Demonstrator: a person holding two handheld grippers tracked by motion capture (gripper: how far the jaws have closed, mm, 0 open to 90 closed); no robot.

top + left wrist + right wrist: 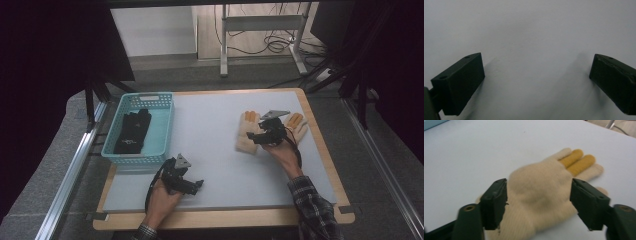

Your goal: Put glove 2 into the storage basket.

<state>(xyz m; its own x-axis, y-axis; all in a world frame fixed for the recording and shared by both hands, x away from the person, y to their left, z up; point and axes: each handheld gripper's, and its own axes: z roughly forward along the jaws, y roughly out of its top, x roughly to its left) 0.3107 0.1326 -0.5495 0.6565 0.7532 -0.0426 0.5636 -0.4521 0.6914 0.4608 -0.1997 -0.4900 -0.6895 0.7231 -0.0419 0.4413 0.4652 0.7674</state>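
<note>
work in hand: gathering gloves off the desk (215, 165) into the basket (162, 131), as far as the layout suggests.
done so far: a pair of black gloves (132, 131) already lies inside the basket, which sits at the desk's far left corner, along the left edge.
left to do: two cream gloves with yellow fingertips are not yet in the basket; both lie flat toward the far right corner, well apart from it.
nearer cream glove (541, 192): palm-down on the desk surface, fingertips pointing away from the person; in the high view it is the left one (248, 131) of the two.
other cream glove (298, 123): just beside the first, closer to the right edge, partly hidden by the tool above it.
right gripper (539, 200): over the nearer cream glove, its fingers spread wide and set either side of the palm area; the left jaw is at or touching the knit edge, the right jaw stands just beside it, and nothing is pinched yet.
left gripper (536, 77): near the front edge of the desk, just in front of the basket, fingers spread with bare surface between them, holding nothing.
stage, as a judgement: roughly halfway; the dark pair is put away, the light pair is waiting, and the first grasp on it looks about to be made.
what that grasp calls for: closing on enough knit to lift the glove without it slipping free.
</note>
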